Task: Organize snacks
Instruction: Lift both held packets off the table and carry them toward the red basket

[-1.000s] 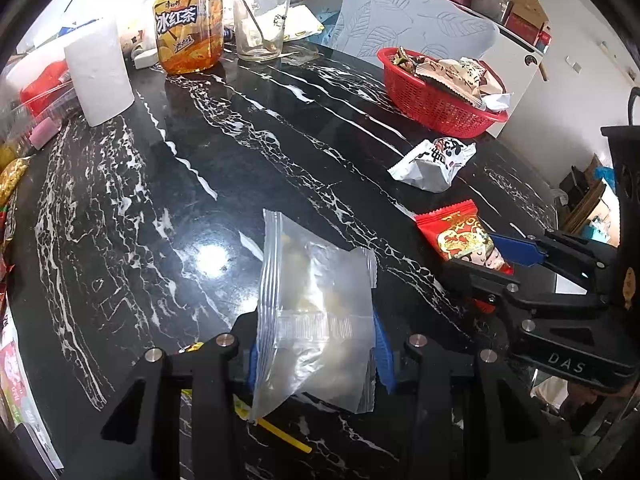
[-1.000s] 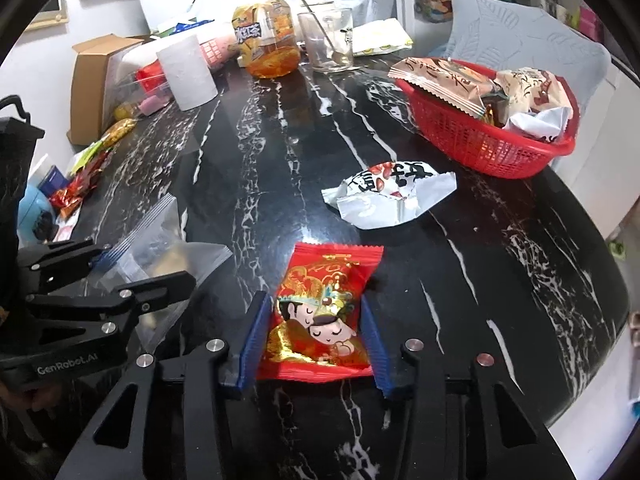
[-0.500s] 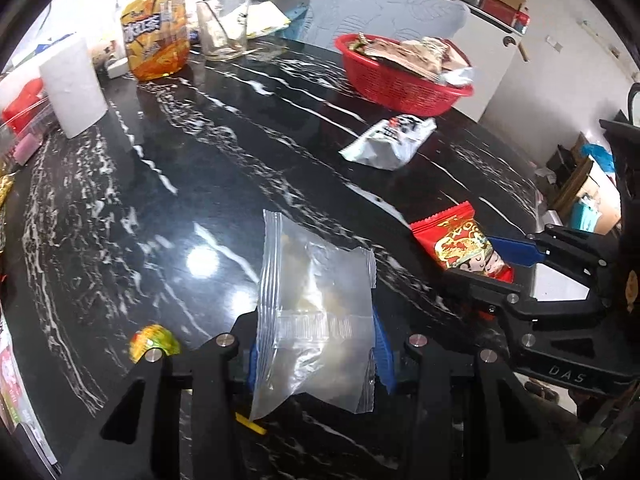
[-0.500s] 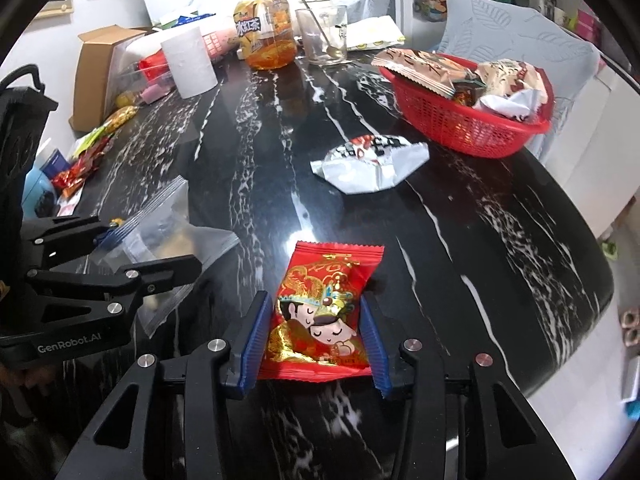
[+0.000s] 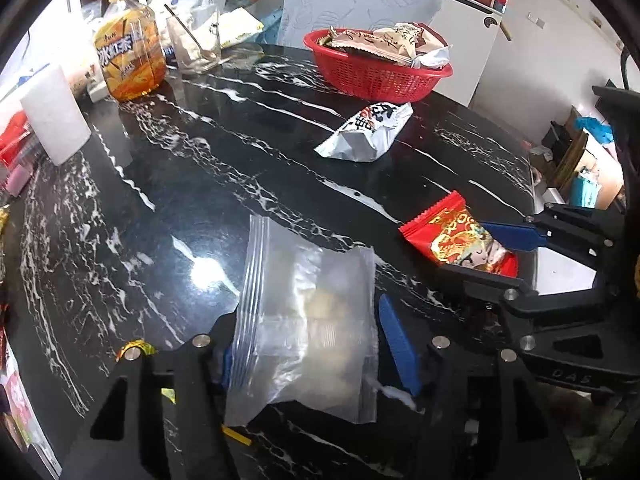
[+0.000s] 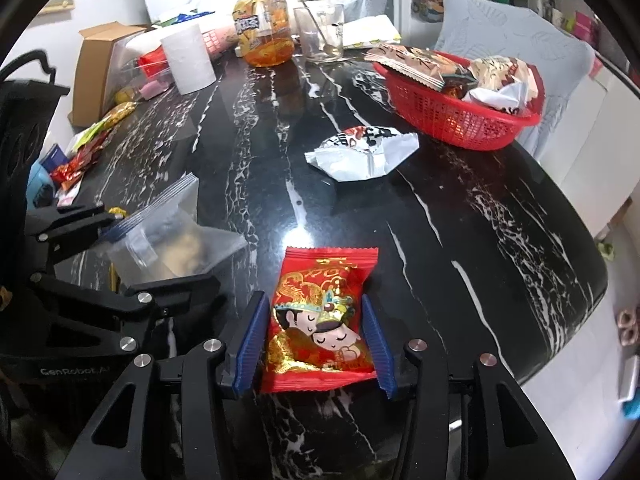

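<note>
"genrobot.ai" lettering marks left gripper (image 6: 116,256); "das" marks right gripper (image 5: 492,258).

Both handheld grippers are built from matte black frames. On the left gripper (image 5: 320,344), two angular black fingers are fitted with blue ribbed pads (image 5: 398,344). Round silver screw heads are set along the linkage arms, and triangular cut-outs are formed in the lower frame members. The right gripper (image 6: 312,340) is made to the same pattern, with blue ribbed pads (image 6: 250,344) and silver screws. In the right wrist view, white lettering "GenRobot.AI" is printed on the side of the left unit. In the left wrist view, raised lettering "DAS" is moulded on the right unit.
</note>
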Available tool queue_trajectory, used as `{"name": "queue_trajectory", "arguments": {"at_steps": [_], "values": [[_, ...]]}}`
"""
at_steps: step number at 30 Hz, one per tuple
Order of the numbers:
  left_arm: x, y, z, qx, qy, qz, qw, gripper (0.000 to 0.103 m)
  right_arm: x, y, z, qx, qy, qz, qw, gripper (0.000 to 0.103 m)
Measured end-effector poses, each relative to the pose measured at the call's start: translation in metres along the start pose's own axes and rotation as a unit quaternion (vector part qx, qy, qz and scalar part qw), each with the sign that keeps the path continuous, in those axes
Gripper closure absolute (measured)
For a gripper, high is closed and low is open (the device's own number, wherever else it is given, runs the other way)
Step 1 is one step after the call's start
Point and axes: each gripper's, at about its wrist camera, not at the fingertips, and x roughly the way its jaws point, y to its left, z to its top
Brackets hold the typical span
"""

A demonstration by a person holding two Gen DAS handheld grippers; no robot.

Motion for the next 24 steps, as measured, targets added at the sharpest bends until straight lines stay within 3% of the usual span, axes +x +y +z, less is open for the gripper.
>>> {"name": "queue_trajectory", "arguments": {"at_steps": [2, 3, 12, 24], "values": [[-0.001, 0.002, 0.000, -0.004, -0.004, 0.009, 0.9999, 0.060, 0.001, 0.000, 0.000, -0.002, -0.004, 0.002, 1.000, 0.059], [-0.001, 0.003, 0.000, -0.006, -0.005, 0.011, 0.9999, 0.062, 0.001, 0.000, 0.000, 0.001, -0.005, 0.004, 1.000, 0.060], [-0.005, -0.002, 0.003, -0.021, 0.001, -0.033, 0.9992, 0.063, -0.007, -0.009, -0.002, 0.017, -0.008, 0.034, 0.999, 0.067], [-0.011, -0.009, 0.013, -0.013, -0.012, -0.029, 0.9994, 0.063, -0.017, -0.019, -0.004, 0.036, -0.020, 0.032, 0.999, 0.072]]}}
